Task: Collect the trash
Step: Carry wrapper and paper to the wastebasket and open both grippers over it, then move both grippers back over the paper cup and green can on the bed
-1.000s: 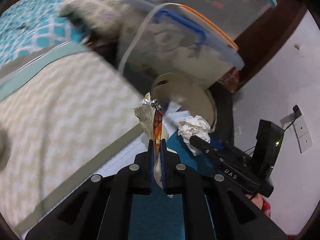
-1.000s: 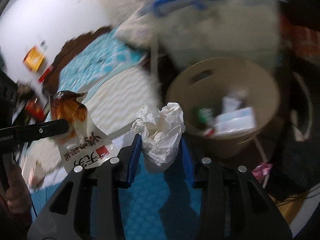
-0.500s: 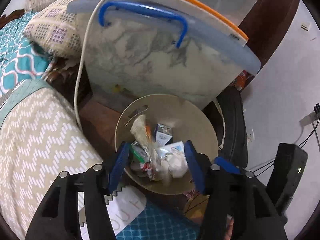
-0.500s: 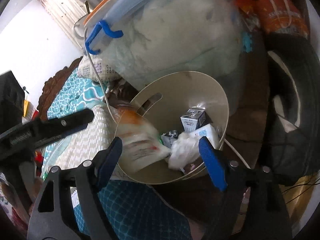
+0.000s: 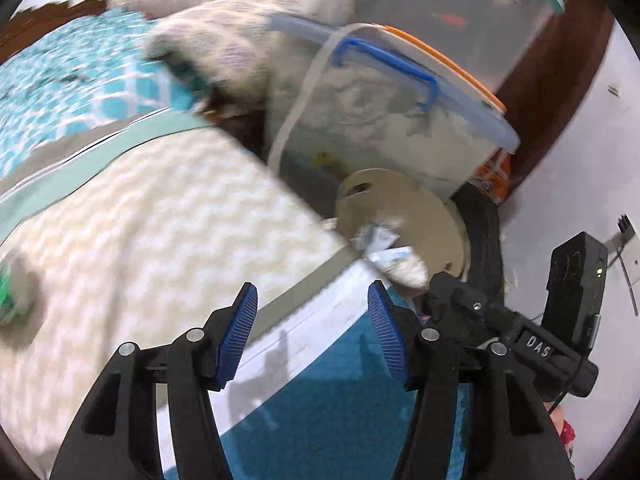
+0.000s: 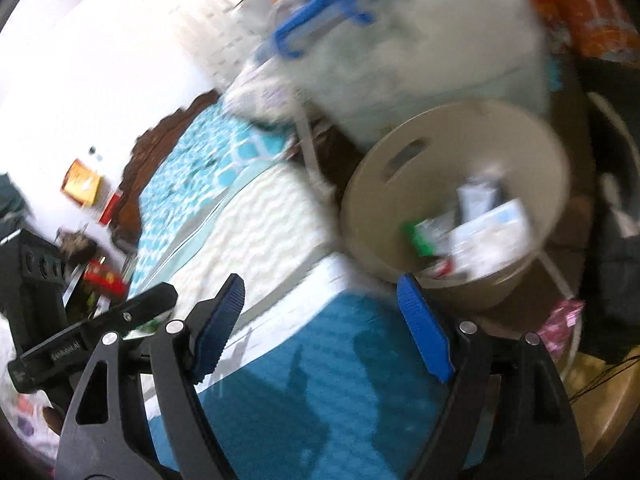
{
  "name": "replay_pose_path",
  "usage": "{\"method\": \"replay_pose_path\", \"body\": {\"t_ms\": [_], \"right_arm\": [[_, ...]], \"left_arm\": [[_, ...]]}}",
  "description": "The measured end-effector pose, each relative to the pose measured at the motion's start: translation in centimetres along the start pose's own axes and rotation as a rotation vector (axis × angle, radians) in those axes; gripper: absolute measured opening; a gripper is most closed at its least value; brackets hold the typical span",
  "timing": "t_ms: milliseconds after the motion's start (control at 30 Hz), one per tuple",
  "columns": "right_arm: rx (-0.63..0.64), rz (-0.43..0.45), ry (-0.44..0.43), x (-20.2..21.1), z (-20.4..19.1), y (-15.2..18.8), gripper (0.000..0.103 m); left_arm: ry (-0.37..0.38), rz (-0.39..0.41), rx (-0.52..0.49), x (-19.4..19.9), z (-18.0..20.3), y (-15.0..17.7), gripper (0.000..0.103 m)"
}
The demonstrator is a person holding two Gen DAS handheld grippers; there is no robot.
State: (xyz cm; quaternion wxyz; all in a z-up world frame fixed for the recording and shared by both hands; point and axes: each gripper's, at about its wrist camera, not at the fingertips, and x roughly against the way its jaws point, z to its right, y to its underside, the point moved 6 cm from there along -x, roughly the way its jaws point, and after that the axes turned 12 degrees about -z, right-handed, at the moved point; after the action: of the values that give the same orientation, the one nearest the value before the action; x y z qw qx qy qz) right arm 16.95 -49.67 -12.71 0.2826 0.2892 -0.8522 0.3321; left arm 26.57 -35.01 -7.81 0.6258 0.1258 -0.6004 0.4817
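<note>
Bedroom corner, bin beside the bed, both grippers empty

Beside the bed [image 5: 152,240] stood a round tan bin [image 6: 556,168] on the floor, in front of a big clear box [image 5: 400,132] with a blue handle. Trash lay inside the bin: a white paper ball [image 5: 408,270], small cartons [image 6: 486,224] and a green wrapper [image 6: 420,236]. The left gripper [image 5: 312,332] had its fingers spread apart with nothing between them. The right gripper [image 6: 320,320] had its fingers spread wide too, also with nothing in them. So that trash was done, I think. More bits might be left: something green [image 5: 6,300] sat on the bed, blurry, and red and yellow packets [image 6: 102,278] lay far off.
</note>
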Motion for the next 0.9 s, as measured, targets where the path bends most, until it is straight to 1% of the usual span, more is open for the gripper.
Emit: {"method": "replay_pose_path", "body": {"t_ms": [33,67,167,333,567,733,833,900], "right_arm": [[0.018,-0.021,-0.013,-0.8,-1.3,0.7,0.079],[0.032,-0.04,-0.022,-1.4,-2.4,1.3,0.079],[0.07,-0.095,-0.055,-3.5,-5.6,3.3,0.079],[0.14,-0.166,-0.1,-6.1,-10.8,6.6,0.079],[0.23,-0.254,-0.11,-8.9,-16.4,10.7,0.079],[0.3,-0.3,-0.1,-10.4,-19.7,13.1,0.079],[0.343,-0.326,-0.086,-11.2,-21.4,14.6,0.079],[0.37,-0.342,-0.077,-11.9,-22.5,15.3,0.078]], "left_arm": [[-0.023,0.0,0.019,0.5,-1.0,0.7,0.055],[-0.066,-0.003,0.049,1.1,-2.4,1.8,0.055],[-0.116,-0.005,0.115,2.9,-5.6,4.2,0.055],[-0.182,0.012,0.177,6.2,-9.7,8.5,0.055],[-0.222,0.057,0.253,10.3,-13.9,13.4,0.055],[-0.245,0.088,0.284,12.7,-16.0,15.8,0.055],[-0.237,0.132,0.309,14.8,-17.7,18.3,0.055],[-0.216,0.156,0.354,16.2,-19.6,20.4,0.054]]}}
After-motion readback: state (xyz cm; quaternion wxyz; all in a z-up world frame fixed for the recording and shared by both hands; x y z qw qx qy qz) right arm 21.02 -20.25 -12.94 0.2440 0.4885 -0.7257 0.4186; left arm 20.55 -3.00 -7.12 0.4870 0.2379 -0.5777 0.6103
